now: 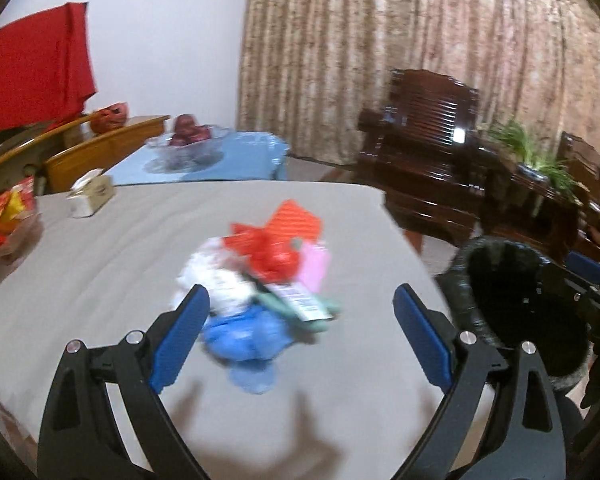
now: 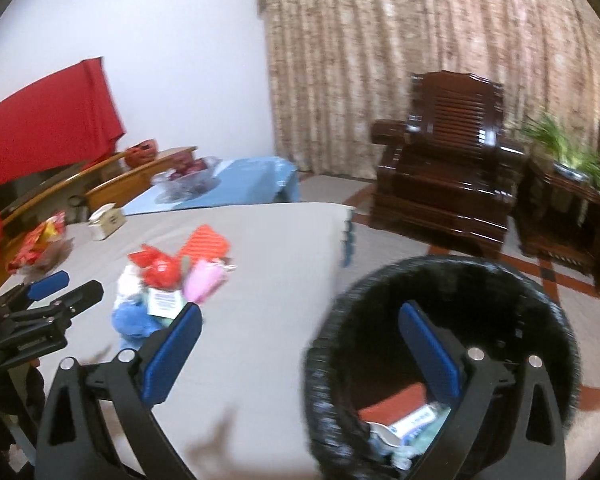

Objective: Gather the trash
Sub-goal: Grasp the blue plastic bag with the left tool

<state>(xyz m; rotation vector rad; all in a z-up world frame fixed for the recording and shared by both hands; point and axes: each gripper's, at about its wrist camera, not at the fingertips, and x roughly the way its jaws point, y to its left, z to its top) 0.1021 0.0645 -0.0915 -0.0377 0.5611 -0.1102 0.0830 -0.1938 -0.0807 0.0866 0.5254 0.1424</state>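
The grey-covered table (image 1: 100,280) carries the trash pile (image 1: 260,280) near its middle, the black bin (image 2: 440,320) stands just off its edge, and only the right wrist view shows wrappers (image 2: 404,420) inside, while left gripper (image 1: 300,304) and right gripper (image 2: 300,324) both gape wide, empty.

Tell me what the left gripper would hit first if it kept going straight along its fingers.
Most likely the pile of trash on the grey table. The left gripper is open, and the blue crumpled piece at the pile's near edge sits just ahead between the fingers. Depth is blurred, so this is approximate.
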